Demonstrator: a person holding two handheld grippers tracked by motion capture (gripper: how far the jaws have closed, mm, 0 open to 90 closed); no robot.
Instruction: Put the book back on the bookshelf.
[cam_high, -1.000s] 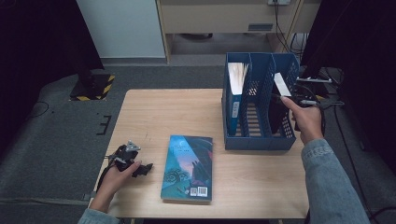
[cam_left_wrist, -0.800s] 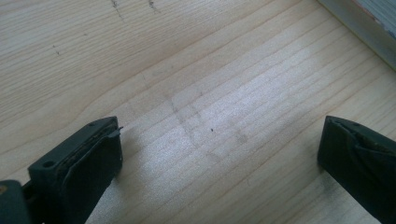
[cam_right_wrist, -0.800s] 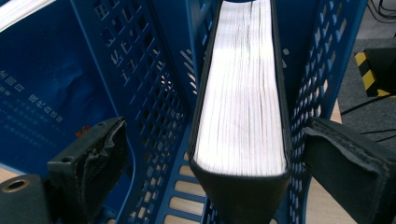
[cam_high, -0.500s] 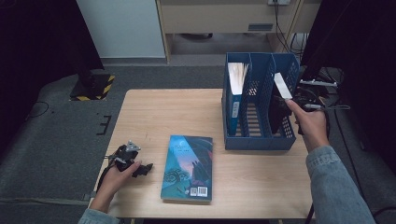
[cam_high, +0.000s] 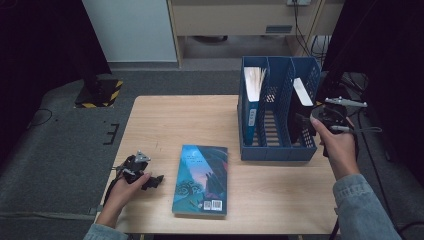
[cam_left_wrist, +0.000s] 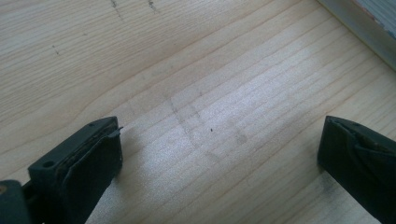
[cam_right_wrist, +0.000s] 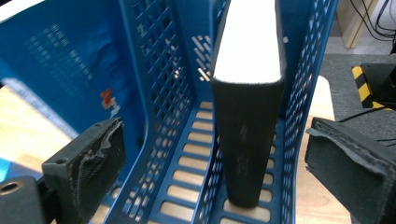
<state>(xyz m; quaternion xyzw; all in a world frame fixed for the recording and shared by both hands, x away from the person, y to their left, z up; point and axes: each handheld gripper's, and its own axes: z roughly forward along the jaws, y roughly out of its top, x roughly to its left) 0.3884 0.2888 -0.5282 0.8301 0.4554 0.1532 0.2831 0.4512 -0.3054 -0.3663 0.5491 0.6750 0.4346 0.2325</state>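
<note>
The left claw (cam_high: 150, 181) rests spread and empty on the pale wooden tabletop (cam_high: 190, 120), just left of the flat teal paperback book (cam_high: 201, 179). The right claw (cam_right_wrist: 219, 172), jaws wide apart, faces the black hardback book (cam_right_wrist: 245, 121) standing upright in the rightmost slot of the blue plastic file rack (cam_high: 272, 150), straight ahead of it.

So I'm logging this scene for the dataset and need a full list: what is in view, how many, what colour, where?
Black book: one, black cover, upright in the rack's right slot.
Blue book: one, blue, upright in the left slot.
File rack: one, blue, three slots, table's right side.
Illustrated book: one, teal-blue cover, flat on the table's near middle.
Table: one, light wood.
Striped block: one, black and yellow, on the floor at left.
Left gripper: black jaws apart, over bare wood.
Right gripper: black jaws apart, facing the black book.
</note>
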